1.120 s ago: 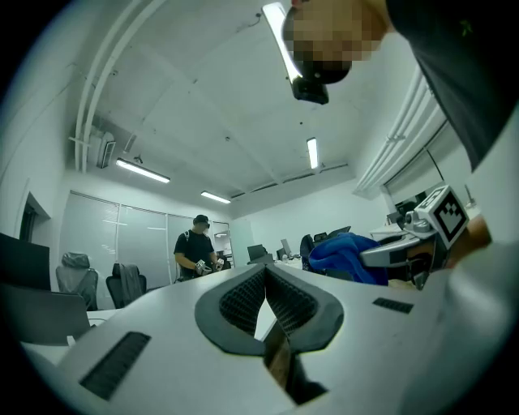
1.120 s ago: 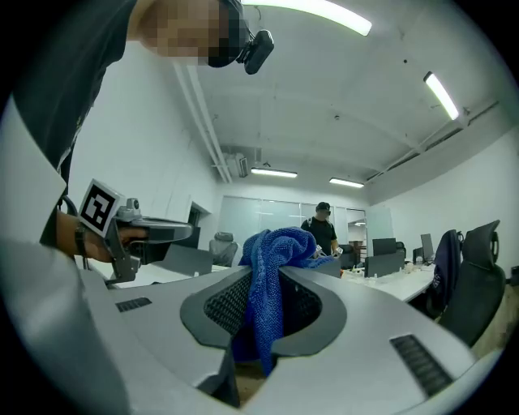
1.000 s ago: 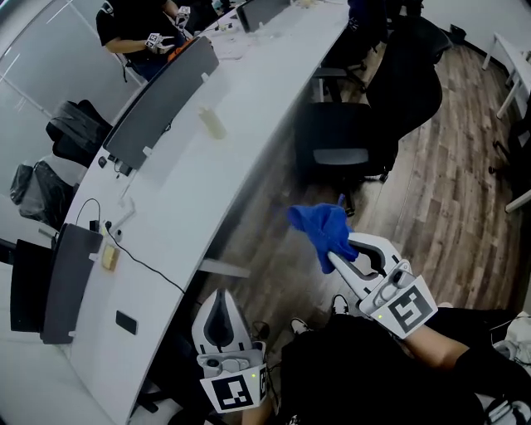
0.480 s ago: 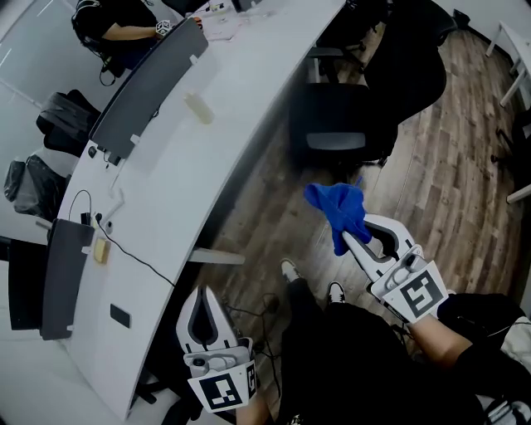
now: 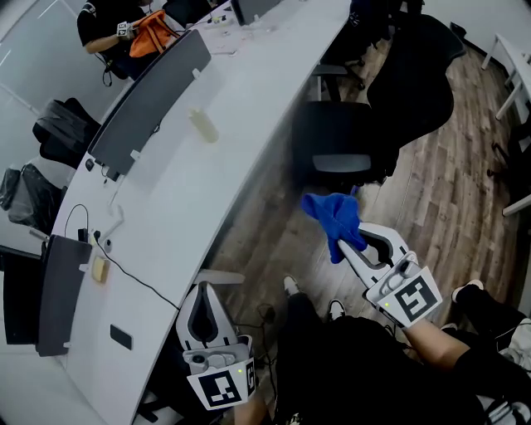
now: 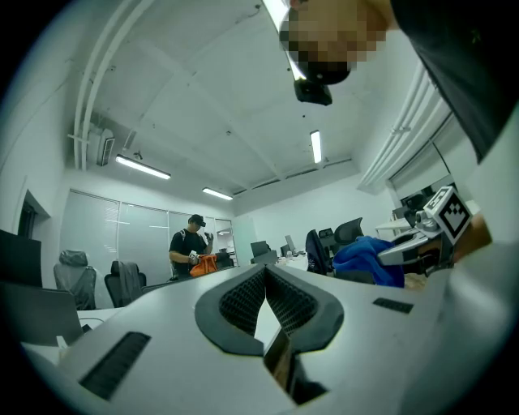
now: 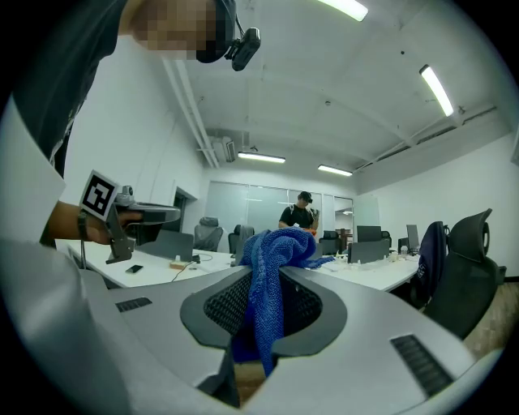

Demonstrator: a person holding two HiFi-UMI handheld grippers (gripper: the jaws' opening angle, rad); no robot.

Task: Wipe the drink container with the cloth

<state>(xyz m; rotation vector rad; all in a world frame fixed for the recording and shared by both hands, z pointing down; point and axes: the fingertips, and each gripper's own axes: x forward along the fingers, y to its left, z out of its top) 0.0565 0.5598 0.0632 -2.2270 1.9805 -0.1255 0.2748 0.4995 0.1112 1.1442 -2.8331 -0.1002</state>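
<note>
Right gripper point(image 5: 338, 247) is clamped on the blue cloth point(image 5: 333, 217). In the right gripper view the jaws pinch the knit fabric point(image 7: 272, 267) between them, and the rest bunches up over the tips of the gripper point(image 7: 261, 301). It is held level over the wooden floor point(image 5: 448, 191), on the near side of a black office chair point(image 5: 340, 145), cloth end pointing toward the chair. Over on the left, the left gripper point(image 5: 205, 292) sits low and close to the person, just beside the near edge of the long curved white desk point(image 5: 249, 91). Its own view shows the gripper point(image 6: 265, 282) with jaws shut tip to tip, nothing between them. A pale container point(image 5: 203, 126) lies on the desk well ahead of both grippers, apart from the cloth, next to a grey divider panel point(image 5: 149, 100) — too small to say more about it. At the far left end of the desk another person point(image 5: 104, 21) handles something orange point(image 5: 149, 37).
</note>
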